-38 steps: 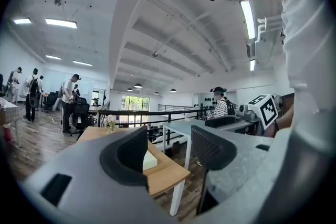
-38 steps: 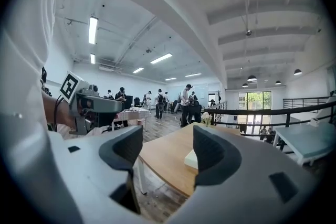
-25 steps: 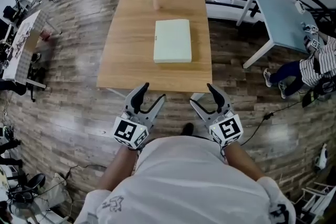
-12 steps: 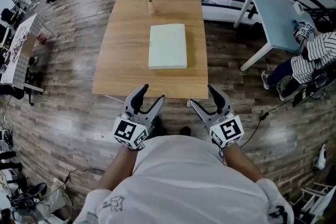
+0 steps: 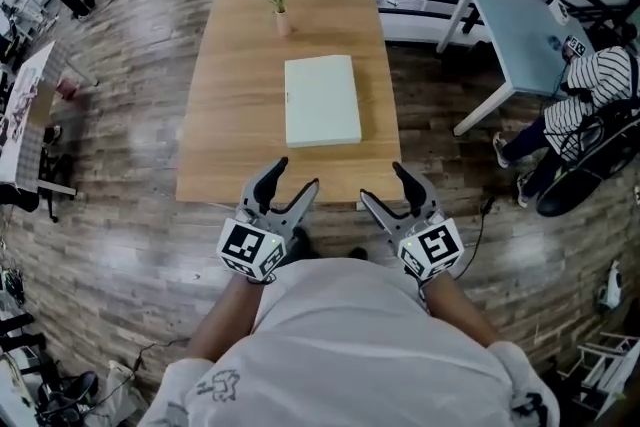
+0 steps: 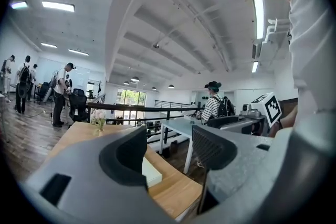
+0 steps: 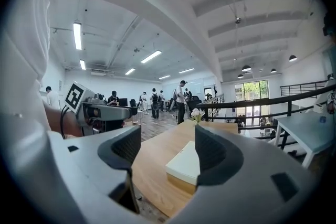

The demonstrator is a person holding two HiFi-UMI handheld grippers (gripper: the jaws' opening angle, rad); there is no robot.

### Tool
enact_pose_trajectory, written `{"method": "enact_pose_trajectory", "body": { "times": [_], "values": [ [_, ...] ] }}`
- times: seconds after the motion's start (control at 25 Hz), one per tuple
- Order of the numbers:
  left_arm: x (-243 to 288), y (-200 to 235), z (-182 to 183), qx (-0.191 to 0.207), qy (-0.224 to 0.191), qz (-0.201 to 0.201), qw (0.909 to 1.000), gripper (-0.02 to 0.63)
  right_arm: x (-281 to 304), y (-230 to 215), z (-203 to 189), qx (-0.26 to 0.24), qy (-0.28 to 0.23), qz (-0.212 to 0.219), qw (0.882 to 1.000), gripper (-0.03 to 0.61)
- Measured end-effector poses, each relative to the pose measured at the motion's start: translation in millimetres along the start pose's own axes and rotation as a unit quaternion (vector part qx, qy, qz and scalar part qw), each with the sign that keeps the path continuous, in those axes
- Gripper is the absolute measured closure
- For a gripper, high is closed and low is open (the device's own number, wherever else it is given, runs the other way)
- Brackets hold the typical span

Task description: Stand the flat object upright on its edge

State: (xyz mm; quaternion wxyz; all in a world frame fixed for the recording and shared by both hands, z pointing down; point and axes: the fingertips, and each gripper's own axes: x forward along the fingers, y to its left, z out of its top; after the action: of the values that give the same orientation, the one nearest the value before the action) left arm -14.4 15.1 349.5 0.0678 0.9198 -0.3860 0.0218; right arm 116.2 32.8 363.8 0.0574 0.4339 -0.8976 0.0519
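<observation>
Two items we hold just short of the counter (image 5: 230,115), left gripper (image 5: 295,175) and right gripper (image 5: 382,183), fingers spread and empty; pale flat box (image 5: 322,101) lies flat mid-counter.

Stepped in closer to the surface (image 5: 230,95) — near edge brought down the head view to meet the left gripper (image 5: 295,175) and right gripper (image 5: 383,183), fingers now overlapping it more. Pale flat object (image 5: 322,101) drawn nearer as well. Flower vase (image 5: 275,0) carried lower at the far end. Far right — striped-shirt person (image 5: 590,85) swung further into view.
</observation>
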Motion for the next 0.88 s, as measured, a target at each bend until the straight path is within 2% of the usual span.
{"method": "enact_pose_trajectory", "body": {
  "times": [0.2, 0.48, 0.88],
  "values": [
    [1, 41, -3, -0.01, 0.016, -0.014, 0.9997, 0.354, 42, 8, 2, 0.004, 0.013, -0.009, 1.0, 0.247],
    [-4, 77, -3, -0.011, 0.028, -0.061, 0.9977, 0.354, 95, 23, 6, 0.016, 0.015, -0.032, 0.999, 0.247],
    [-7, 101, -10, -0.016, 0.036, -0.092, 0.995, 0.354, 117, 38, -3, 0.014, 0.037, -0.047, 0.998, 0.247]
  ]
}}
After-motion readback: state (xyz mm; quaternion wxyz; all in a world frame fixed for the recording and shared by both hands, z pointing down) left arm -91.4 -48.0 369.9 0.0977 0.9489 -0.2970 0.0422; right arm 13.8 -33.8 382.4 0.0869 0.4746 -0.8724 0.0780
